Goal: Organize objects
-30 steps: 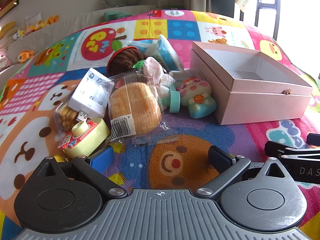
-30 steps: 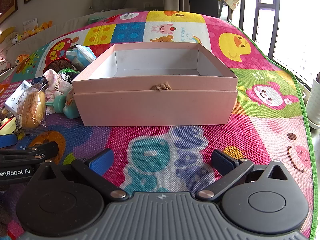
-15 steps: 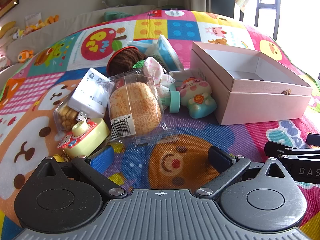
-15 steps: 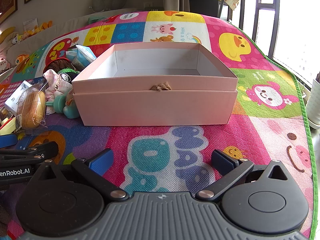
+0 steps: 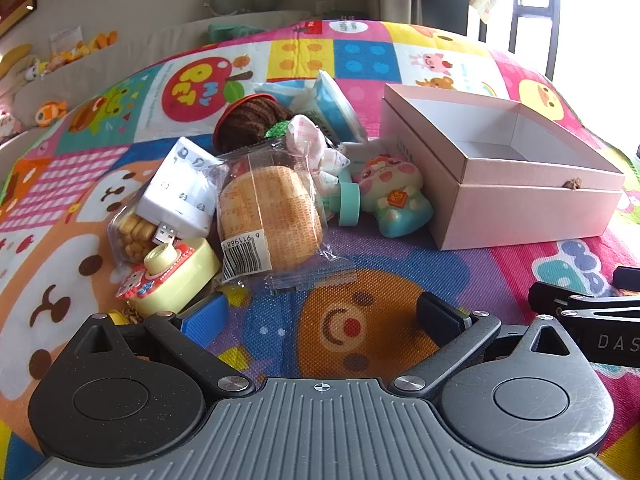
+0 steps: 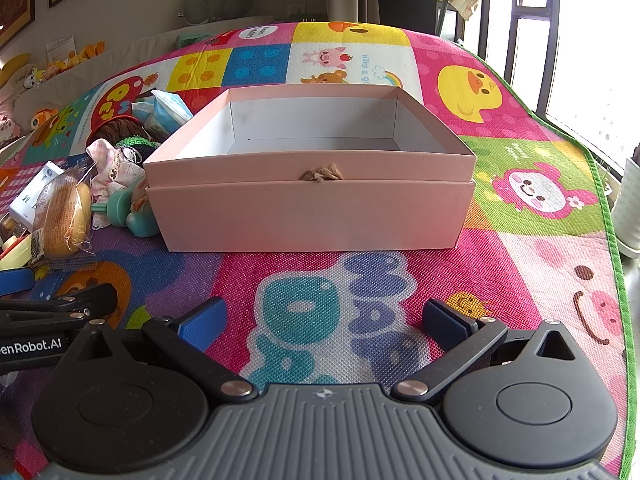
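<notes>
Left tongs (image 5: 320, 314): released, jaws spread wide, nothing between them, held low over the play mat (image 5: 360, 328). Right tongs (image 6: 324, 320): likewise released and empty, aimed at the front wall of the pink box (image 6: 308, 216).

Pink box: lidless, white interior bare, resting on the mat to the right of the clutter; small brown tab at the centre of the front rim.

Clutter pile, left of the box, all on the mat:
- Wrapped bun (image 5: 270, 216) in clear film, barcode label facing the left tongs, nearest item ahead of them.
- Yellow toy camera (image 5: 172, 276), just beside the left blue pad, touching the bun wrapper.
- White carton (image 5: 180, 192) lying over a bag of biscuits (image 5: 130, 236).
- Pastel pig figure (image 5: 394, 196), just beside the box's left wall, next to a teal cap (image 5: 348, 204).
- Brown knitted item (image 5: 250, 122) and blue tissue pack (image 5: 332, 108) at the rear of the pile.
- Pink-and-white cloth (image 5: 310, 148) behind the bun.
</notes>
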